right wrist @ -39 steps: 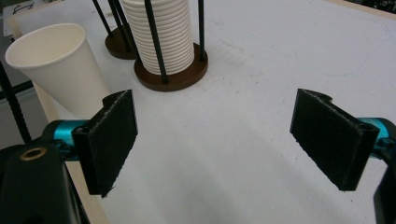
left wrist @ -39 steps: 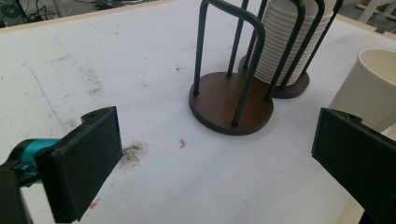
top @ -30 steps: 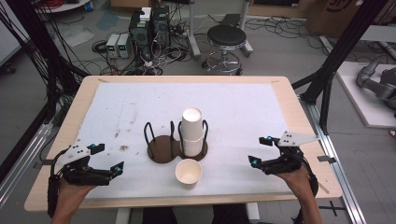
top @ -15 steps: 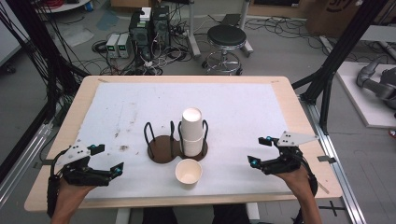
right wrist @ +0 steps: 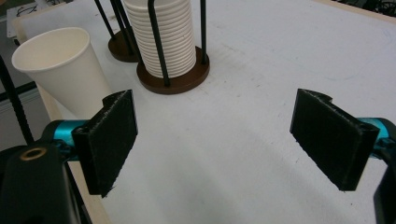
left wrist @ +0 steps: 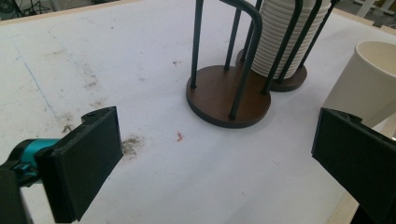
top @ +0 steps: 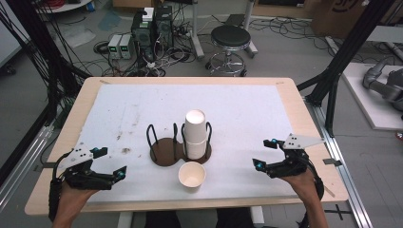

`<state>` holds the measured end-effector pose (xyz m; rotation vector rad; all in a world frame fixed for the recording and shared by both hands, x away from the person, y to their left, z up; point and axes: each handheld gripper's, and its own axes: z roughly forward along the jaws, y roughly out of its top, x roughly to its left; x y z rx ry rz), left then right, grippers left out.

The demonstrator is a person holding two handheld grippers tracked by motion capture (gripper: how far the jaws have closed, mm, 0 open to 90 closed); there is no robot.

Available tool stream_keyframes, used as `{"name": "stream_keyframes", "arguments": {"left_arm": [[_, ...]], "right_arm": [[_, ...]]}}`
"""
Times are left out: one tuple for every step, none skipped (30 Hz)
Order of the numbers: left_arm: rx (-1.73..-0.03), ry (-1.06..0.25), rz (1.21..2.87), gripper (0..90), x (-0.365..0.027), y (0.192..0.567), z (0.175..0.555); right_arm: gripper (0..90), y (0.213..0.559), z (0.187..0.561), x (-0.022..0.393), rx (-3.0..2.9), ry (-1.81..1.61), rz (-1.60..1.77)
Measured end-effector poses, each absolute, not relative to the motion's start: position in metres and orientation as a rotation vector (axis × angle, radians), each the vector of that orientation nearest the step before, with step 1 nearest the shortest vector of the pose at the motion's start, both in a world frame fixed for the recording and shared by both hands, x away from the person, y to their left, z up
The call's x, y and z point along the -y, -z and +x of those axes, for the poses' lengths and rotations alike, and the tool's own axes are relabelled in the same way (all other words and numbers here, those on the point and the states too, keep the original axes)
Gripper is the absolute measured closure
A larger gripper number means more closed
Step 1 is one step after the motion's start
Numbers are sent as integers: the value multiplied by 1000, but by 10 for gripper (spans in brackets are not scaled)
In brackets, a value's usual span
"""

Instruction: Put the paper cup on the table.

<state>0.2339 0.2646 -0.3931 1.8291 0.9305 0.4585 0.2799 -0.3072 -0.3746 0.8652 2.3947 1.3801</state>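
A single paper cup (top: pixel 192 174) stands upright, mouth up, near the front edge of the tabletop (top: pixel 247 114), roughly midway between the two tools and well apart from both. Just behind it sits a two-place wire holder (top: pixel 178 145) on round brown bases: its right place holds a tall stack of cups (top: pixel 195 134) enclosed by the dark rods, and its left place stands beside it with only the brown disc showing between the rods. The left tool (top: pixel 110 164) rests low at the front left corner, held from below by a hand (top: pixel 71 202); its jaws stand wide apart with nothing between them, and the left gripper view shows the holder and the cup's side beyond them. The right tool (top: pixel 265 153) sits at the front right, also held by a hand (top: pixel 306 183), jaws spread wide and gripping nothing. In the right gripper view the cup (right wrist: pixel 60 70) appears just past one jaw, with the stack (right wrist: pixel 163 39) farther on. Faint smudges (left wrist: pixel 86 81) mark the white cover.
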Motion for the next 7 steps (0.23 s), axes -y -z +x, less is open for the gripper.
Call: {"name": "stream_keyframes", "arguments": {"left_arm": [[-936,-452,1828,17,-264,394,235],[-936,-451,1830,17,-264,395,235],[-935,-452,1832,17,-264,395,235],[-936,-450,1831,17,-264,395,235],[-934,-450,1829,17,-264,395,235],[-934,-449,1829,17,-264,395,235],[-931,-450,1830,17,-264,394,235]], "right_arm": [[153,375,280,307,-2395,-1381,863],[153,375,280,307,-2395,-1381,862],[153,375,280,308,-2396,-1381,866],[153,375,280,308,-2394,-1381,864],[153,375,280,308,-2391,-1382,865],[153,375,280,308,-2391,-1381,866],[153,374,279,308,-2386,-1385,863]]}}
